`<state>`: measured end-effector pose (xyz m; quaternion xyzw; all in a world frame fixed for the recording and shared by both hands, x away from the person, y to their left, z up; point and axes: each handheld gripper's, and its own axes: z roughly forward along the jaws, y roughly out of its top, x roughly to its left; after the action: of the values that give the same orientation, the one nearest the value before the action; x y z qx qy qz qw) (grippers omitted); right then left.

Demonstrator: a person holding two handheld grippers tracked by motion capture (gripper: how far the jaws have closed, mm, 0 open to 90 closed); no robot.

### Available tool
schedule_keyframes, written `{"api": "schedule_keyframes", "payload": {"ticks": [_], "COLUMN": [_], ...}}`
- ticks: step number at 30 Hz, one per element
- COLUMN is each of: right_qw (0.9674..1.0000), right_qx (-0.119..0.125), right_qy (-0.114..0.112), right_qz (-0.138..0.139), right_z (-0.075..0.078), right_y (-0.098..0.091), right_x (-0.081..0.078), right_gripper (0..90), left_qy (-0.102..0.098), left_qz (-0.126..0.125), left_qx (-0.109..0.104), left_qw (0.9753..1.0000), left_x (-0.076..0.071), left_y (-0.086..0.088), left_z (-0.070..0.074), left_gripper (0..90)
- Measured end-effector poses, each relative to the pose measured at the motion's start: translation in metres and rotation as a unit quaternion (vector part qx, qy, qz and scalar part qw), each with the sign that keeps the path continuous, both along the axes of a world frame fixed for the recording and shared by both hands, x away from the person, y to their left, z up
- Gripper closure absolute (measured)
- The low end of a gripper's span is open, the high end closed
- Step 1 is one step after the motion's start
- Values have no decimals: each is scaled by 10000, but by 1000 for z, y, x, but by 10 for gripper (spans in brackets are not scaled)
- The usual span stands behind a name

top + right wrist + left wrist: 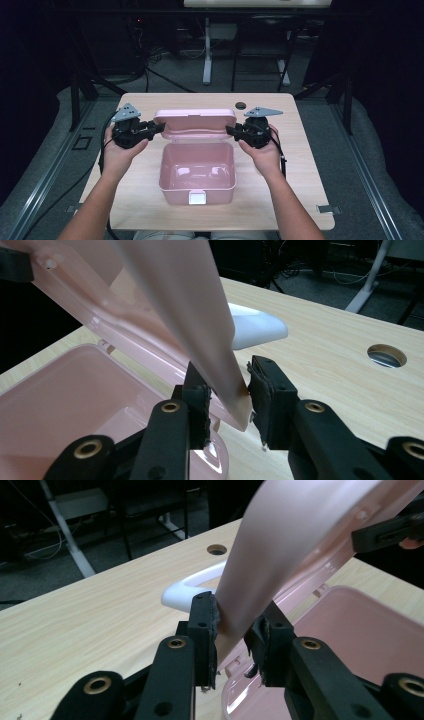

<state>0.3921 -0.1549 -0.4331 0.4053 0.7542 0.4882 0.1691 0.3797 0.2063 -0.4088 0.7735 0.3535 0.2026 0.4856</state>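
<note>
Pale wood desk (295,165) at frame centre carries a pink box (197,172) whose raised lid (195,123), likely light, stiff and slick, is pinched at its side edges by the left tongs (159,128) and right tongs (230,131).

Black left claw (159,127), brass screws, grey triangular plate; matching right claw (230,131)

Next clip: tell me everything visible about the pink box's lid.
The lid is pale pink, glossy plastic with rounded corners and a raised inner rim. It stands open, hinged at the back of the box and tilted upward. A white handle sits on its outer face. The left tool clamps its left edge, and the right tool has its right edge between the jaws.
</note>
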Motion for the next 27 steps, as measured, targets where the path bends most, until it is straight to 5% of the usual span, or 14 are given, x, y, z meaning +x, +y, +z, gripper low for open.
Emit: {"api": "schedule_keyframes", "payload": {"ticks": [27], "right_qw": [10000], "right_qx": [16], "right_qy": [-43], "right_qz": [-12], "right_z": [-1], "right_y": [0], "right_x": [4], "right_gripper": [730], "left_qy": [184], "left_qz": [206], "left_qx": [-136], "left_qw": [9995], "left_x": [13], "left_y": [-4], "left_z": [-28], "left_gripper": [741]}}
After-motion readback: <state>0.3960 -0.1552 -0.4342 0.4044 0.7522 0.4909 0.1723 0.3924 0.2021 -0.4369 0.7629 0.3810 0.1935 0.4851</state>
